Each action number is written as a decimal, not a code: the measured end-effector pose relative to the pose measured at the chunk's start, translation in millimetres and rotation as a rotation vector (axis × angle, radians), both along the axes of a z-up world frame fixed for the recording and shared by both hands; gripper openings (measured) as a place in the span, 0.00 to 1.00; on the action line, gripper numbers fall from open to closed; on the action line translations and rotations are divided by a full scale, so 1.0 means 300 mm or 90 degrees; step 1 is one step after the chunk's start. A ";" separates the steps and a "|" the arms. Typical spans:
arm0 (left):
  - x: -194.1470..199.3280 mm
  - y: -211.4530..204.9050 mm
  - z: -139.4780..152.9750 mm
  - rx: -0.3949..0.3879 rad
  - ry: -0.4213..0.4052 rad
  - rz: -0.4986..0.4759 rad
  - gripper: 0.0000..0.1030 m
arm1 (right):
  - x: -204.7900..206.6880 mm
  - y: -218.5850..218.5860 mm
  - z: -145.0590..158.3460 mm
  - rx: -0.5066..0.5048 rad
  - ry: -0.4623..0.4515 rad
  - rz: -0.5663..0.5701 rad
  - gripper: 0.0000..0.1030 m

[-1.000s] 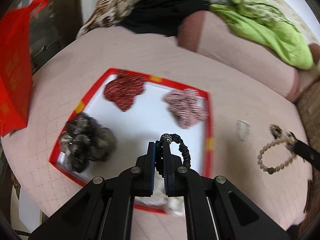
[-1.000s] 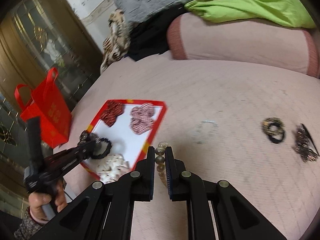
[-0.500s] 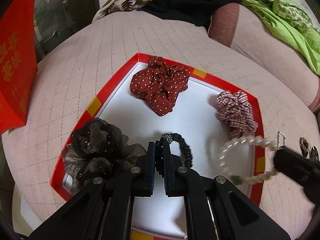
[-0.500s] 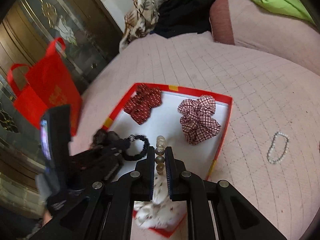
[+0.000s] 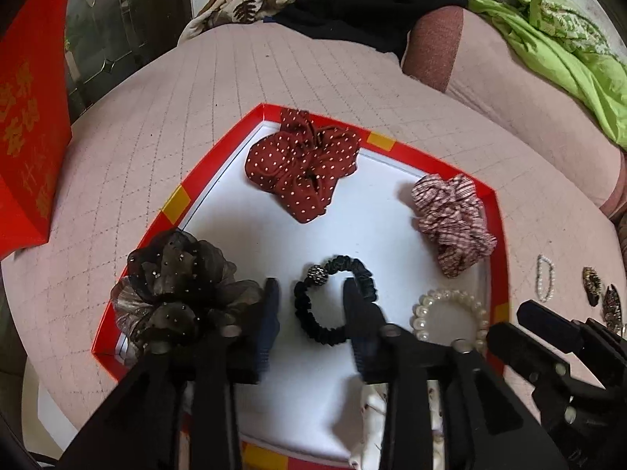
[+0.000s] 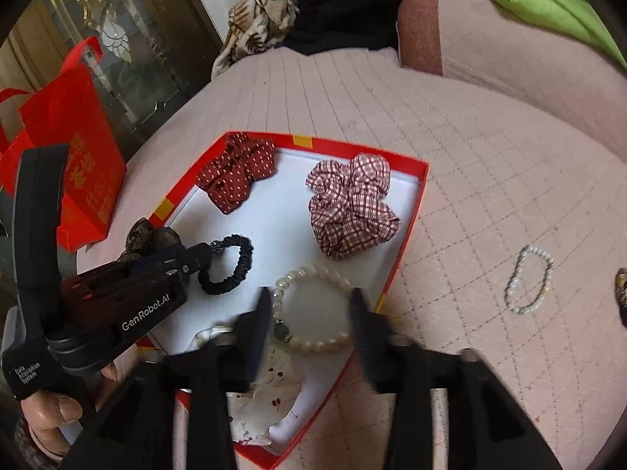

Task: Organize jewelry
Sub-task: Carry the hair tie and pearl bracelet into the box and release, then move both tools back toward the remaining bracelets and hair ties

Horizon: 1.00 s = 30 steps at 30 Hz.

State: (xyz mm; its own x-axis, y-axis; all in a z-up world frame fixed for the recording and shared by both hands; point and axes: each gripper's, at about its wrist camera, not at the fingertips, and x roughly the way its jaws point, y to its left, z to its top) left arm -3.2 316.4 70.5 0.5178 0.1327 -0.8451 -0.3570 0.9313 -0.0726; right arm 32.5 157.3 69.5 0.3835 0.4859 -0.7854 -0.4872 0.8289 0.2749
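As both drops finish, left wrist view: left gripper [image 5: 309, 293], jaws just opened and gripping nothing, straddles the black hair tie [image 5: 335, 299] lying in the red tray [image 5: 499, 243]; lift straight up.

Right wrist view: right gripper [image 6: 309, 305], also just opened, empty, over the pearl bracelet [image 6: 313, 309] inside the tray; retreat without snagging beads.

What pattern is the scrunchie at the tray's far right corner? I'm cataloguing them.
Red-and-white plaid scrunchie; clearest in the right wrist view.

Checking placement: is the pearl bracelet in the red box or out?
In: the pearl bracelet lies flat on the red box's white floor, released.
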 end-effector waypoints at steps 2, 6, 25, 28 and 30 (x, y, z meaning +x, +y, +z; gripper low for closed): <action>-0.020 -0.008 0.028 -0.003 -0.010 0.002 0.40 | -0.021 -0.016 0.022 -0.006 -0.015 0.002 0.50; -0.073 -0.038 0.088 -0.011 -0.028 0.005 0.44 | -0.070 -0.071 0.045 -0.018 -0.032 -0.004 0.50; -0.325 -0.482 0.152 0.002 -0.048 -0.097 0.49 | -0.366 -0.533 -0.021 -0.026 -0.015 -0.136 0.52; -0.354 -0.549 0.136 0.006 -0.043 -0.116 0.49 | -0.408 -0.603 -0.022 -0.033 -0.026 -0.159 0.53; -0.369 -0.580 0.130 0.006 -0.039 -0.125 0.49 | -0.415 -0.618 -0.024 -0.034 -0.027 -0.165 0.54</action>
